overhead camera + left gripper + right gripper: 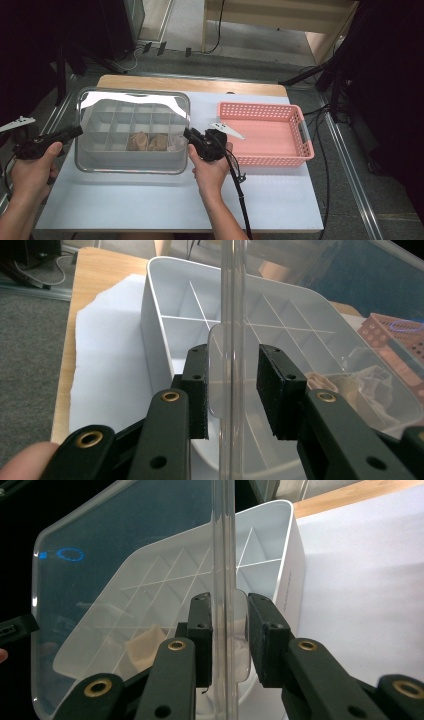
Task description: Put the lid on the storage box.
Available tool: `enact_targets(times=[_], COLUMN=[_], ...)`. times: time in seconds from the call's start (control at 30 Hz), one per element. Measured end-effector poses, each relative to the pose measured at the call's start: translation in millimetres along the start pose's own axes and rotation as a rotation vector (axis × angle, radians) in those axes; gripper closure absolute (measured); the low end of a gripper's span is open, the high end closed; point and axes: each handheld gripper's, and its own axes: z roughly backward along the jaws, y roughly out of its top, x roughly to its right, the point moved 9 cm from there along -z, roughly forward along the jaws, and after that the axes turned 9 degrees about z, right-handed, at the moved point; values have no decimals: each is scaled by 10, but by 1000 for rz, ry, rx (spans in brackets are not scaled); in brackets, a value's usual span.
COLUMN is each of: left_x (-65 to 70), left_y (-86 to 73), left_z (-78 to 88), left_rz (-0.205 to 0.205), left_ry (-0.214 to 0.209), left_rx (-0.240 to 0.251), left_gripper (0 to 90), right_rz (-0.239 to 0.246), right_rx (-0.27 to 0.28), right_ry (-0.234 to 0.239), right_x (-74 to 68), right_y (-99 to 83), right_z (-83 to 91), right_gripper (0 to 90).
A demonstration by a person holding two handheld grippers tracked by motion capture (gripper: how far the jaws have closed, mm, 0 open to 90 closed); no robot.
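High view: left gripper (75, 131) and right gripper (189, 134), jaws narrowed on the clear lid's (132, 100) opposite edges, carry it above the divided box (131, 160); next, level lowering.

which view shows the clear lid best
The high view: the whole clear lid shows over the divided box, between the left gripper and right gripper. The left gripper view and right gripper view each give just its rim edge-on between the jaws, with part of the pane.
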Motion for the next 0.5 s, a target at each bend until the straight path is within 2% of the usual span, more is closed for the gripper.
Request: enact_targets(times=[0.27, 0.5], left_x=[-6, 25], left_y=[82, 230], left_z=[-44, -104], left_rz=[-3, -5], left_ry=[10, 17], left_rx=[2, -5], left_gripper=[680, 679], right_rz=[8, 3], right_rx=[-10, -11], right_ry=[-12, -21], right_x=[26, 47], right_y=[59, 161], right_z=[-89, -159], right_gripper=[727, 721])
